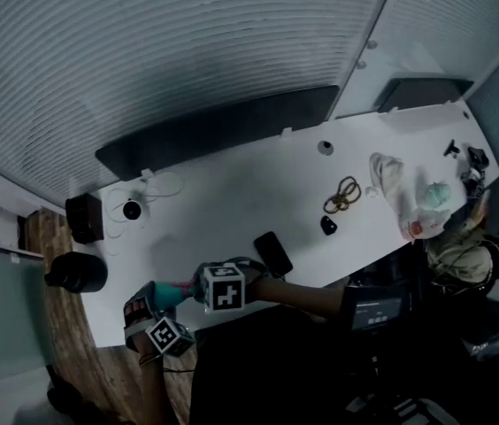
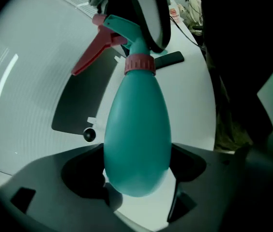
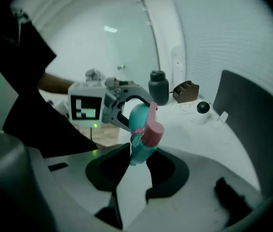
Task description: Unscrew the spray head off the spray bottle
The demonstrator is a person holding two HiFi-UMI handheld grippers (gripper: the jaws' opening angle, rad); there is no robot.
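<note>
Spray bottle [image 2: 136, 129] hangs at the white table [image 1: 232, 202], ribbed wall [image 1: 188, 51] beyond.
</note>
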